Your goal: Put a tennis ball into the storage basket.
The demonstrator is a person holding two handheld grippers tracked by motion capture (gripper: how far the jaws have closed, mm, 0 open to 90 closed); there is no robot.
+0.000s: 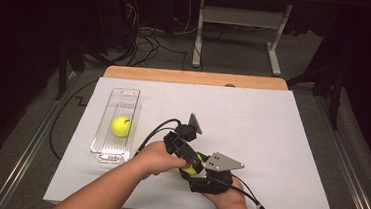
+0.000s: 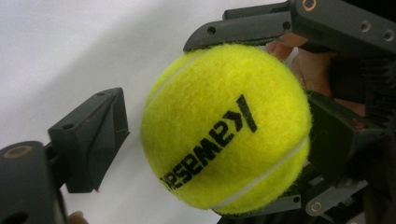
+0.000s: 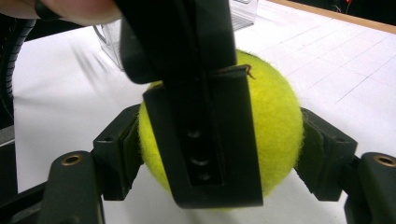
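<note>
A yellow tennis ball [image 1: 191, 166] [image 2: 226, 128] [image 3: 275, 116] is held just above the white table sheet, near its front edge. My right gripper [image 1: 195, 170] [image 3: 222, 142] is shut on it, one pad pressing on each side. My left gripper [image 1: 189, 161] [image 2: 222, 126] reaches in from the left with the same ball between its jaws. One jaw lies across the ball's near face in the right gripper view. The other jaw stands a small gap off the ball in the left gripper view. A second yellow ball [image 1: 120, 126] lies in the clear tray [image 1: 111, 152].
The clear tray stands lengthwise at the left of the white sheet [image 1: 271, 141]. A wooden table edge [image 1: 195, 77] runs along the back. Cables trail from both grippers over the sheet. Beyond the table are a dark floor, cables and a white desk frame [image 1: 240, 18].
</note>
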